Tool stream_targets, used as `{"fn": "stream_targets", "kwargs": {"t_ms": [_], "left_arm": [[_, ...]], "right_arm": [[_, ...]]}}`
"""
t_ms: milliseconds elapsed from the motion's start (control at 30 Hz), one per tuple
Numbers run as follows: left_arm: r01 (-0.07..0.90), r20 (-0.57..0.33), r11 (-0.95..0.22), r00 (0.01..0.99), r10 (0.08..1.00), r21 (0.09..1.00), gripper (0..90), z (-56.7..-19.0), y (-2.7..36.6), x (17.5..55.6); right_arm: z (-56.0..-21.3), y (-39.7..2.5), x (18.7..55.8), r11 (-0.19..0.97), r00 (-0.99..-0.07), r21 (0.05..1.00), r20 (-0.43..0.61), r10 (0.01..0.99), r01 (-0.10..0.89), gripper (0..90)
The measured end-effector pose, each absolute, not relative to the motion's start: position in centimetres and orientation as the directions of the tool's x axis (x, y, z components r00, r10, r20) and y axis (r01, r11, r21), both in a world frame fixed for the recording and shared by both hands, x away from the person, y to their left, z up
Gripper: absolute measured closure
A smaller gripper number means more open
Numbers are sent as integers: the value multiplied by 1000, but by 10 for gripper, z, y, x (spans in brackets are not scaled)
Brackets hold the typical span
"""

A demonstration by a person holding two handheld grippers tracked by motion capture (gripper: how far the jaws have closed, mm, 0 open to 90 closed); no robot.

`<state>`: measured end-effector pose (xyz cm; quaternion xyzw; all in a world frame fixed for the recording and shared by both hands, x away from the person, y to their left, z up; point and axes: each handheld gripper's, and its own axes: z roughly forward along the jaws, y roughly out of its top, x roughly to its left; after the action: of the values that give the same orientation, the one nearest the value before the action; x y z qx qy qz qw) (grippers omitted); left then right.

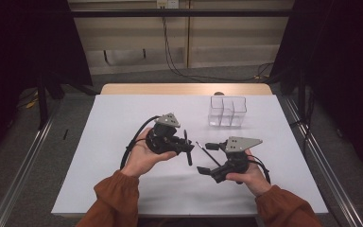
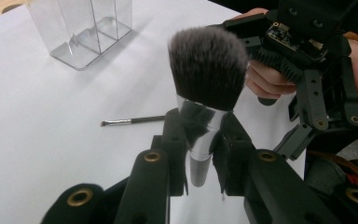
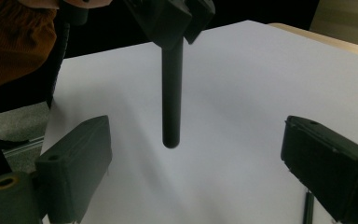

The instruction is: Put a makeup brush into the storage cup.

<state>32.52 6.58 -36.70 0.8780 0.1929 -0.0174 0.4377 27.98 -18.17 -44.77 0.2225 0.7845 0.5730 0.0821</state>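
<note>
From the high view, my left gripper [image 1: 187, 150] is clenched on the big makeup brush [image 1: 188, 152], held above the white table cover [image 1: 123, 118] near its middle. My right gripper [image 1: 209, 158] sits just beside it, jaws spread wide and holding nothing. A thin brush [image 1: 207, 152] lies on the cover between the two grippers. The clear divided organizer [image 1: 227, 111] stands well apart toward the far edge, with bare cover all around it and broad open room to my left.

In the left gripper view, the jaws pinch the big makeup brush at its silver ferrule [image 2: 200, 126], bristles up. The thin brush [image 2: 133, 121] lies flat beyond it, and the organizer [image 2: 81, 30] stands at the upper left. My right hand [image 2: 265, 79] is close on the right.

In the right gripper view, the brush's dark handle [image 3: 172, 98] hangs down between my released jaws, touching neither, its tip above the cover.
</note>
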Motion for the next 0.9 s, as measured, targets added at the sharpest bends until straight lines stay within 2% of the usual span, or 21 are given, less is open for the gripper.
{"fn": "stream_targets", "kwargs": {"t_ms": [67,233,467,700,900], "left_arm": [[354,-202,-538,925,322,765,760,-367,66,325],[367,-206,-523,917,341,770,760,-368,68,327],[373,-208,-520,914,348,769,760,-370,69,328],[372,-208,-519,915,347,769,760,-372,68,328],[375,-212,-521,914,347,767,760,-374,68,328]], "right_arm": [[-447,-179,281,243,-886,936,125,447,254,154],[-447,-170,285,244,-887,933,138,441,266,176],[-450,-160,291,251,-893,928,149,424,274,399],[-448,-156,296,236,-892,929,167,421,285,443],[-447,-155,296,236,-897,929,171,408,284,534]]}}
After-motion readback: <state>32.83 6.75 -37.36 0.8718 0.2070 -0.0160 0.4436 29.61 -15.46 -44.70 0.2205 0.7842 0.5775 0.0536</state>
